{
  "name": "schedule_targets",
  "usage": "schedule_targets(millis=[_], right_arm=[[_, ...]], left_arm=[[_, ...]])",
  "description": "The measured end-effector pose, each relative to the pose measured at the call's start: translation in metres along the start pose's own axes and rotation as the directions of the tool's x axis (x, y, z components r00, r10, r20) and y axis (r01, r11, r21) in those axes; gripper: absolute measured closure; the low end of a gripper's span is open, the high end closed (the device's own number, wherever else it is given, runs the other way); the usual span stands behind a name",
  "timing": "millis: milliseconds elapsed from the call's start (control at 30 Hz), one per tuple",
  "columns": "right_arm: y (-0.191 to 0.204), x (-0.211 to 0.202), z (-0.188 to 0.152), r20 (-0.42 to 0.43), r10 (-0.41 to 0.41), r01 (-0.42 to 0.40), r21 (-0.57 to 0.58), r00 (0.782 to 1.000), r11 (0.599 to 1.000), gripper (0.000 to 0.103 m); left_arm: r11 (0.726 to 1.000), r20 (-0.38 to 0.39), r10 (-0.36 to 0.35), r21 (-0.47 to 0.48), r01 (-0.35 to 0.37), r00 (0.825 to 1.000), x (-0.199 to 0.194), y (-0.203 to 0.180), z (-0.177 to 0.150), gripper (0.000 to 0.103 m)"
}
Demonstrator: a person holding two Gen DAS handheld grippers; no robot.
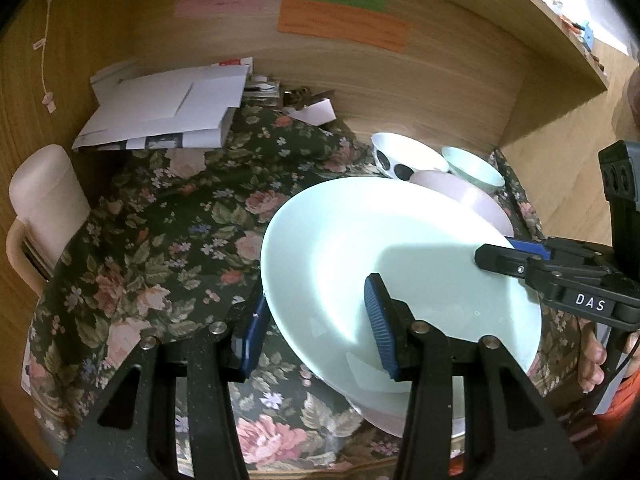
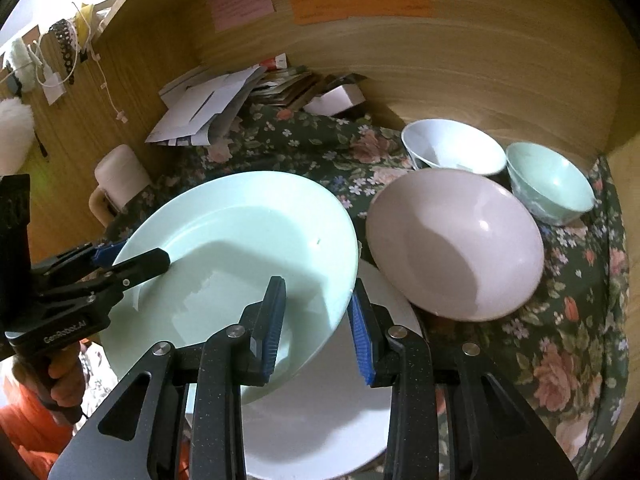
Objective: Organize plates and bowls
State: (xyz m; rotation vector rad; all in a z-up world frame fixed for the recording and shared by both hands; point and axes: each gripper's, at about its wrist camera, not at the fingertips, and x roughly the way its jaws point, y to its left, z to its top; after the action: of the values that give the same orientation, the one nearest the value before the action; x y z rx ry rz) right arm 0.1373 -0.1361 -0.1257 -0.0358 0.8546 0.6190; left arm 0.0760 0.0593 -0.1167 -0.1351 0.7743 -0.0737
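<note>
Left wrist view first: your left gripper (image 1: 316,320) has the rim of the wide, pale mint-green ceramic plate (image 1: 360,248) between its blue-padded fingers (image 1: 378,328), one pad above and one under the edge, clamped on it, and the right gripper (image 1: 508,254) bites the opposite rim the same way. From the right wrist view, the right gripper (image 2: 316,320) straddles the near edge of the pale mint-green ceramic plate (image 2: 248,240), fingers closed on that rim, while the left gripper (image 2: 132,262) holds the far side. So the plate is carried between both hands, tilted, above the flowered dark cloth on the counter (image 2: 560,320) and over a flat white plate (image 2: 320,412) lying underneath. Nearby sit a large pale pink bowl (image 2: 456,240), a white bowl with dark spots (image 2: 452,144) and a small mint-green bowl (image 2: 552,180), close together at the back right. My read: you're stacking plate on plate. Keep both hands moving together so the rim doesn't twist out of either grip, level the plate before lowering, and centre it over the white one. Watch the pink bowl's edge, which is just beside your path. Set the plate down fully before you let either pair of fingers part.
</note>
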Motion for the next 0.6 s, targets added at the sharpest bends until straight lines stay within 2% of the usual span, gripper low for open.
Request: schedule_targets(millis=[600], right_arm=[[-0.017,0.0,-0.031,-0.039,0.025,-0.022,0.07,0.999,0.997,0.074]], left_arm=[[1.0,-0.068,-0.018,-0.017,0.017,0.998,0.018,-0.016,-0.028,0.056]])
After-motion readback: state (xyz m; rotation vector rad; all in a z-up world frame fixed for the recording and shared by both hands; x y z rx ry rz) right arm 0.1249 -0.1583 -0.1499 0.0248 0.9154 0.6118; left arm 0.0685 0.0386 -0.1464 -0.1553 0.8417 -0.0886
